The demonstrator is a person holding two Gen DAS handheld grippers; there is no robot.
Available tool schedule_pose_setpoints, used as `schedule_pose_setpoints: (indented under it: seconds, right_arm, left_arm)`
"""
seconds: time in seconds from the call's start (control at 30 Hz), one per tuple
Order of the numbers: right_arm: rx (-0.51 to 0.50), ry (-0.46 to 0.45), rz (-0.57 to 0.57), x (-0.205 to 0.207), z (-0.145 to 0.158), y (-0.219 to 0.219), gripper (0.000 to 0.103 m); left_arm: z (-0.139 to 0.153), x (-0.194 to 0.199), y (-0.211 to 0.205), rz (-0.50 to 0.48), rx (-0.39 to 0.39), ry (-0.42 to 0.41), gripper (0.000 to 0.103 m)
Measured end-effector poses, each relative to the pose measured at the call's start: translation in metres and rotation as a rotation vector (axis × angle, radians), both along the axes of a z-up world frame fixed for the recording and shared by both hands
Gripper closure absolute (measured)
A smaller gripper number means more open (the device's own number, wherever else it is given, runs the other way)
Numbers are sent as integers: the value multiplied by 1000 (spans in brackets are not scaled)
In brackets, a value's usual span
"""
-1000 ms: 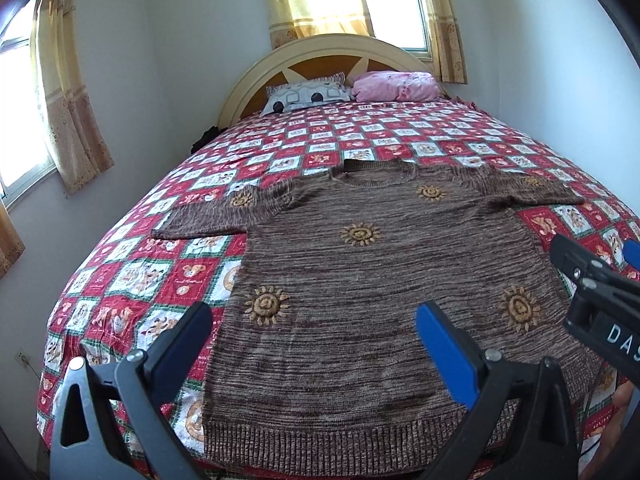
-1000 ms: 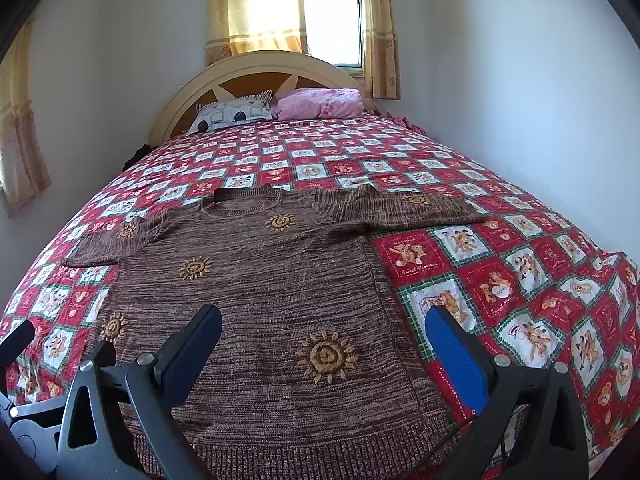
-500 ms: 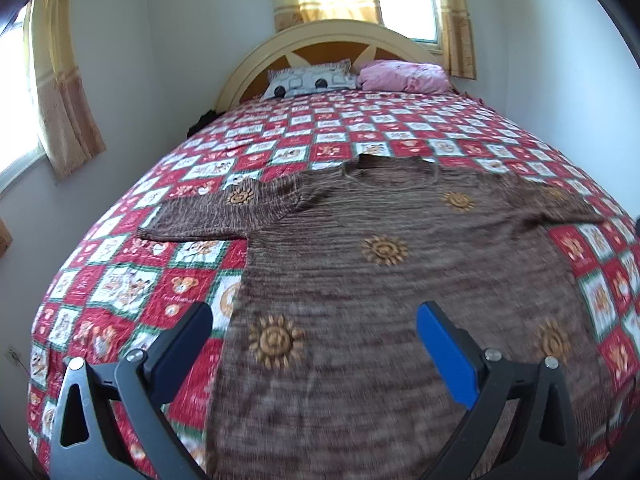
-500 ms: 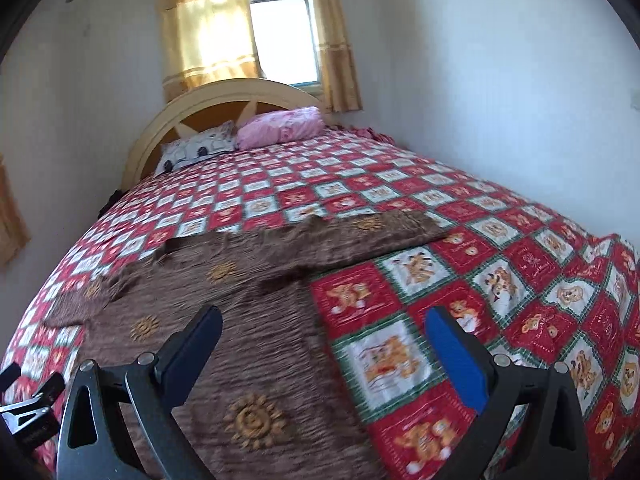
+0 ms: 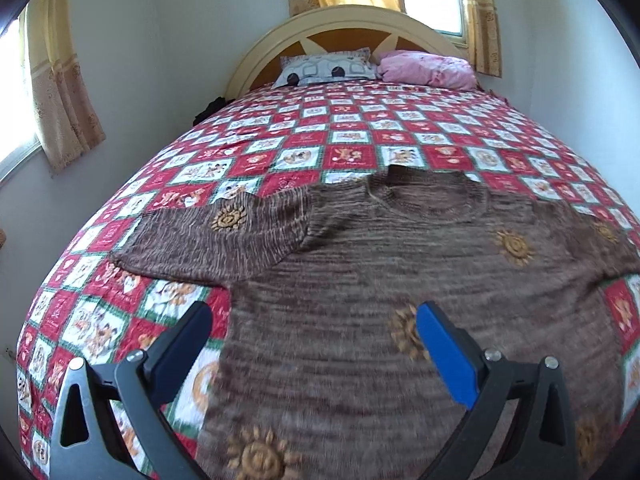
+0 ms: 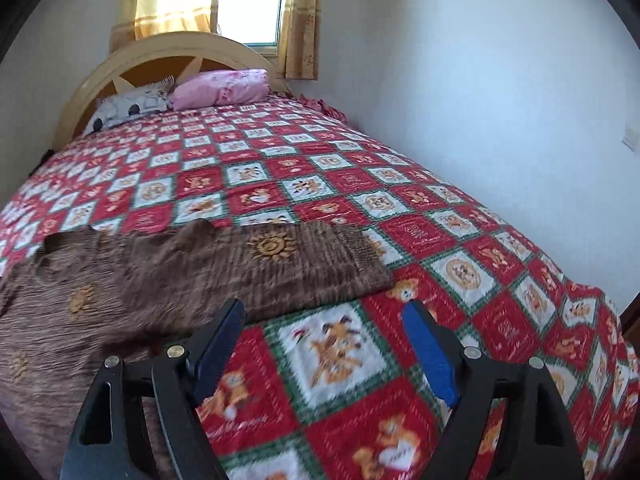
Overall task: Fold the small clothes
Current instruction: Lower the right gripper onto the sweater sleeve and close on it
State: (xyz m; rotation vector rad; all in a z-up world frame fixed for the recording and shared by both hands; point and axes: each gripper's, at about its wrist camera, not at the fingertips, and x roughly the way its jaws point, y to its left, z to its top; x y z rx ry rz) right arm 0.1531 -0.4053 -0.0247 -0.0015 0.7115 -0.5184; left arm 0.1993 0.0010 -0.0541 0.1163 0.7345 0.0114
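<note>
A brown knitted sweater (image 5: 400, 280) with orange sun motifs lies face up and spread flat on the bed's checked quilt (image 5: 340, 148), collar toward the headboard (image 5: 340, 28) at 12 o'clock and both sleeves laid straight out to the sides; that open, smoothed layout looks chosen so each sleeve can be taken and turned inward as a first fold. No fold shows yet. The left gripper (image 5: 312, 344) hangs above the sweater's body with its jaws spread wide and nothing between them; its left finger stands over the quilt just off the garment's side edge while its blue-padded right finger stands over the knit, so it straddles that edge, with the left sleeve (image 5: 216, 240) lying ahead toward 11 o'clock. The right gripper (image 6: 324, 336) is likewise wide open and empty, held above the quilt just off the garment, with the right sleeve (image 6: 280, 260) directly ahead at 12 o'clock and the sweater's body trailing away toward 9 o'clock. Whether either tool touches the cloth cannot be told, since the near fabric is blurred. Judging by these stances, each tool is being lined up on its own sleeve, so the two sides can be folded in symmetrically. Two pillows (image 5: 372, 68) sit at the headboard, well apart from the work.
</note>
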Motion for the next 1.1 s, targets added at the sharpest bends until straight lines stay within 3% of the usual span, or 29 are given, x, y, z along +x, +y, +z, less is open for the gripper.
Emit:
schedule_pose_setpoints:
  seconds: [0.2, 0.4, 0.47, 0.53, 0.77, 0.87, 0.93, 1.0, 1.1]
  right_arm:
    - [27, 49, -15, 37, -19, -22, 25]
    - [191, 27, -104, 66, -33, -79, 25]
    - [241, 51, -113, 76, -44, -90, 31]
    - [270, 96, -101, 88, -55, -94, 42]
    - [166, 148, -96, 109, -70, -83, 44]
    - [146, 169, -53, 114, -70, -79, 60]
    - [184, 170, -26, 113, -67, -80, 90]
    - [217, 168, -29, 113, -65, -83, 92]
    - [285, 155, -47, 111, -54, -87, 97]
  left_arm:
    - [-24, 30, -7, 30, 60, 23, 0]
    - [-53, 50, 3, 88, 63, 96, 0]
    - [-60, 56, 4, 95, 50, 139, 0]
    - [-63, 58, 6, 100, 33, 153, 0]
    - [-67, 58, 6, 97, 6, 162, 0]
    - [-70, 60, 14, 98, -59, 184, 0]
    - [-72, 61, 19, 100, -104, 198, 0]
    - [-72, 62, 23, 102, -136, 200, 0]
    - [-72, 61, 20, 102, -121, 197, 0]
